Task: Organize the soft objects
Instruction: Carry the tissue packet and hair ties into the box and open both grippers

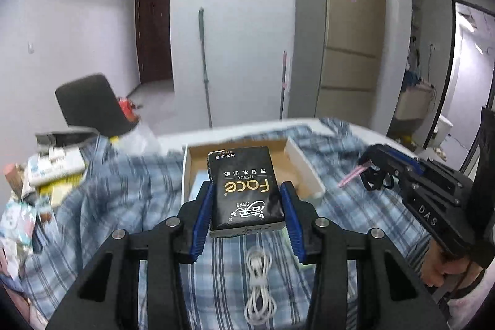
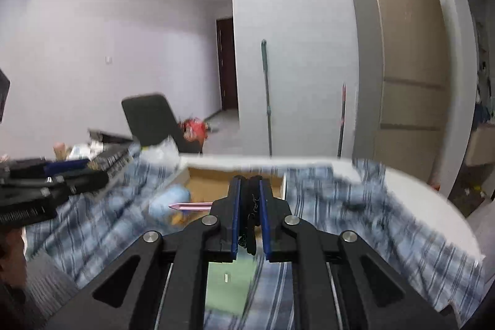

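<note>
The left gripper (image 1: 247, 206) is holding a black pack of facial tissues (image 1: 246, 194) between its blue pads (image 1: 202, 218), jaws partly closed and pressing on the pack's two long sides. The pack is riding clear above the blue plaid cloth (image 1: 123, 200) that covers the table, with a coiled white cable (image 1: 259, 293) lying on the cloth beneath it.

Straight ahead, an open cardboard box (image 1: 304, 166) is sitting at the table's far edge, and that is the relation to watch: the pack's long axis is running along the gripper's fingers and pointing directly into the box, so a push forward and a lowering looks like all that is needed. The far end of the pack is already overlapping the box's near rim in this view, though how high above it I cannot tell.

Over on the right, the right gripper (image 2: 249, 200) is clamped fully down on something thin and dark, with a pink strip (image 2: 191, 206) sticking out sideways; what it is exactly, I cannot say. It too is facing the cardboard box, where a pale blue soft bundle (image 2: 168, 203) is resting at the left side. By my reading, the left hand has the cleaner line in.
</note>
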`<action>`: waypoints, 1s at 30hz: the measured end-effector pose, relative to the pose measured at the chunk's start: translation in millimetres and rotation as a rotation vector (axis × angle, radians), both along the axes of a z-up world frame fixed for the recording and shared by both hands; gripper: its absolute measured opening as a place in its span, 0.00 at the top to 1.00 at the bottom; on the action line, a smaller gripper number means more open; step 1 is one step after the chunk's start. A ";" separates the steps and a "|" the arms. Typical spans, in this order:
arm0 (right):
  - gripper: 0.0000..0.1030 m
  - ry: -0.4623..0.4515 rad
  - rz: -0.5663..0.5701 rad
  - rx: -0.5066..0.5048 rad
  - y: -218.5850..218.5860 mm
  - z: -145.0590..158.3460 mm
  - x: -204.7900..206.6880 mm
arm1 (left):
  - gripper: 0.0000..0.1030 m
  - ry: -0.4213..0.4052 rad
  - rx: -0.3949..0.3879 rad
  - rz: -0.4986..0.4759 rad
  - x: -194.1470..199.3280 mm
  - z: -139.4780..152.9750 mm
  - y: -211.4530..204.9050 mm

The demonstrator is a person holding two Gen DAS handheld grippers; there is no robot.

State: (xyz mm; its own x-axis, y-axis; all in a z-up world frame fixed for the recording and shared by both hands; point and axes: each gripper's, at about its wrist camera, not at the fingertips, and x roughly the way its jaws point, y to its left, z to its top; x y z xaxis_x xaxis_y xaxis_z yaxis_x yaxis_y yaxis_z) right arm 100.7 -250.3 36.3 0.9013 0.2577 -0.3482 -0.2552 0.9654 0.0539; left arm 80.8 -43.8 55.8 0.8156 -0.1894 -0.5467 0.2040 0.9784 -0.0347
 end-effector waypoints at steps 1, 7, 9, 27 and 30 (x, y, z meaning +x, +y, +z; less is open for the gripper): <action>0.90 -0.018 -0.008 -0.003 2.4 6.7 3.1 | 0.56 -0.017 -0.003 -0.006 3.5 6.9 -0.7; 0.90 -0.040 -0.037 0.022 15.8 21.5 42.4 | 0.55 -0.051 -0.022 -0.005 40.0 21.6 -7.8; 0.90 -0.019 -0.053 0.025 17.3 14.0 57.3 | 0.55 -0.069 -0.018 0.027 55.4 18.3 -9.0; 0.90 0.394 0.065 0.021 22.6 -100.8 127.3 | 0.54 0.117 0.074 -0.020 133.5 -90.7 -19.3; 0.90 0.416 0.039 0.006 22.6 -109.4 134.9 | 0.54 0.149 0.051 -0.042 139.4 -101.7 -16.5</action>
